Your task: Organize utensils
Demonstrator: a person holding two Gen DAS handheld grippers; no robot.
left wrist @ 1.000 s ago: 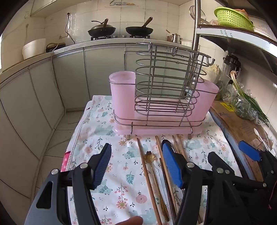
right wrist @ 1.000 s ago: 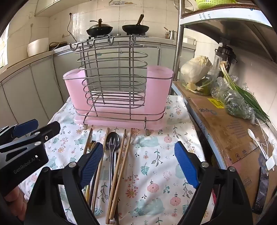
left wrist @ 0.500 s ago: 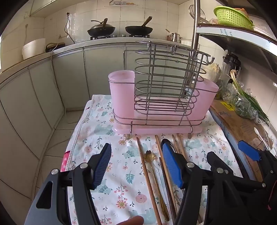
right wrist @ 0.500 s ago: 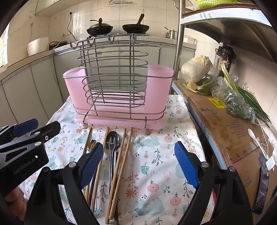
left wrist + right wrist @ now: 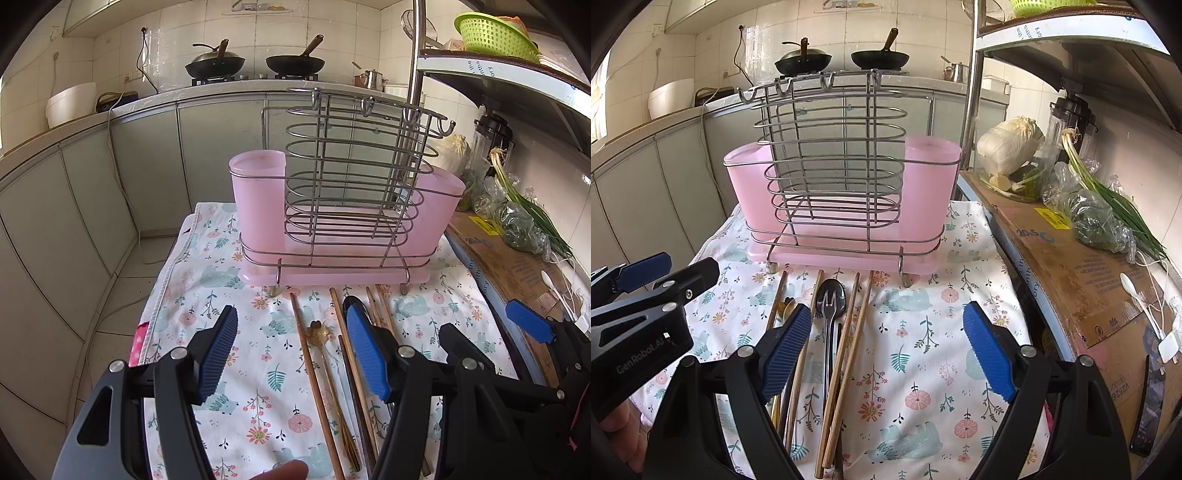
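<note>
A wire utensil rack [image 5: 343, 206] with a pink cup at each end [image 5: 931, 184] stands at the far side of a floral cloth [image 5: 258, 369]. In front of it lie several wooden chopsticks [image 5: 846, 347], a dark spoon and fork [image 5: 829, 299] and a gold spoon [image 5: 321, 339]. My left gripper [image 5: 291, 354] is open and empty above the cloth, its right finger over the utensils. My right gripper [image 5: 886, 347] is open and empty just right of the utensils, its left finger over them.
A cardboard-topped shelf [image 5: 1071, 258] on the right holds cabbage [image 5: 1008, 147], bagged greens [image 5: 1097, 218], a white spoon [image 5: 1130, 284] and a phone [image 5: 1145, 406]. A metal shelf post [image 5: 971, 92] rises behind the rack. Counter with woks [image 5: 255, 62] lies beyond.
Both grippers have barely shifted; the rack sits very slightly lower and nearer in the left wrist view. Nothing was taken hold of.
</note>
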